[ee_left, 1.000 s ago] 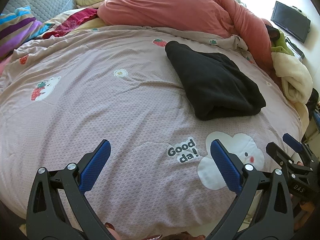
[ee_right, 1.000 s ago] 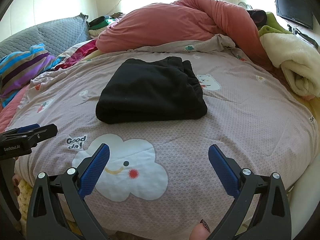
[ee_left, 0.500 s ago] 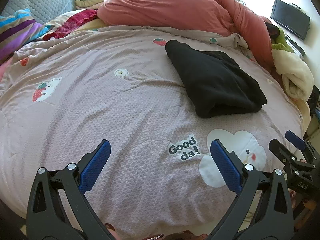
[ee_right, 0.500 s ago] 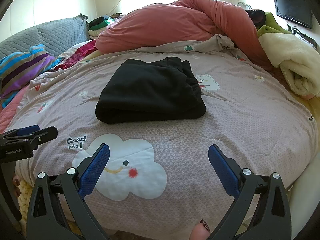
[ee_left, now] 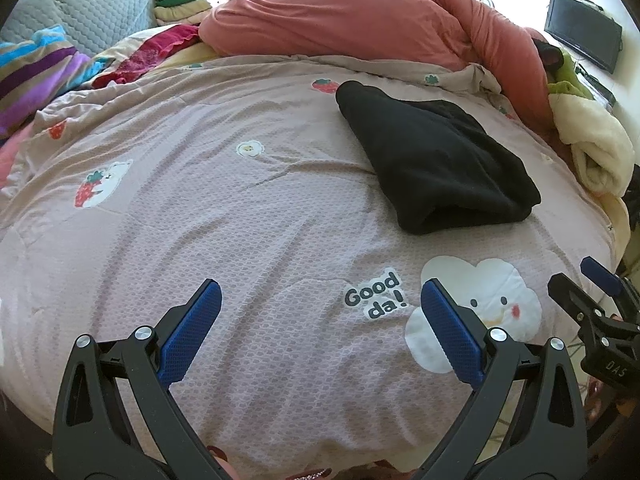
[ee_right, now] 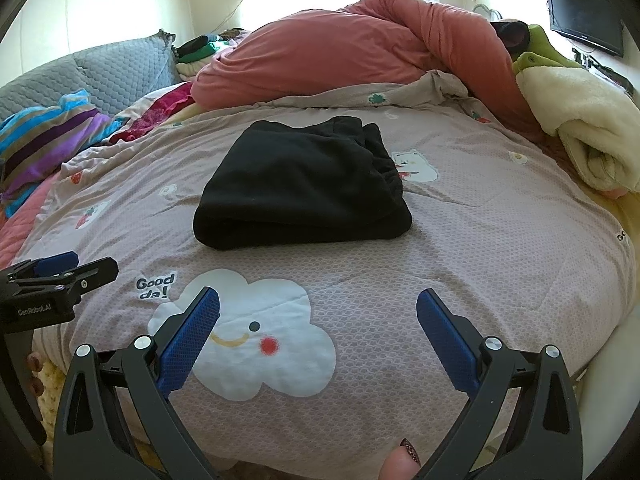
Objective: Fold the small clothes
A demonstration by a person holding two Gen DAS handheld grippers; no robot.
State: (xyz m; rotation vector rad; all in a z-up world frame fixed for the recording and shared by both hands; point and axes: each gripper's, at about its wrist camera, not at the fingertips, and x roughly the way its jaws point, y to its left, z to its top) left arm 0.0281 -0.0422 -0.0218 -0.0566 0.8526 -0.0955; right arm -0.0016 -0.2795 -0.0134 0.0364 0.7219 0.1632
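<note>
Black folded garment (ee_right: 302, 184) at 12 o'clock on bed (ee_right: 500, 240); left gripper (ee_left: 320, 320) and right gripper (ee_right: 318, 328) jaws spread, empty. Risk: careless grab undoes folds.

Folded black garment (ee_right: 304, 188) lies on the bedspread (ee_right: 500, 248), beyond the spread-apart right gripper (ee_right: 318, 320)

Matt, fuzzy black cloth on the folded garment (ee_right: 300, 184), soft like fleece. Quilted cotton bedspread (ee_left: 240, 216) beneath, finely dimpled, matt, with smooth printed patches. Plush cream blanket (ee_right: 580, 128), thick-piled. Smooth coral duvet (ee_right: 340, 52). Left gripper (ee_left: 318, 332) and right gripper (ee_right: 318, 336) in matt black plastic, with rough-textured blue pads (ee_right: 188, 344) and shiny metal screws (ee_right: 493, 343).
</note>
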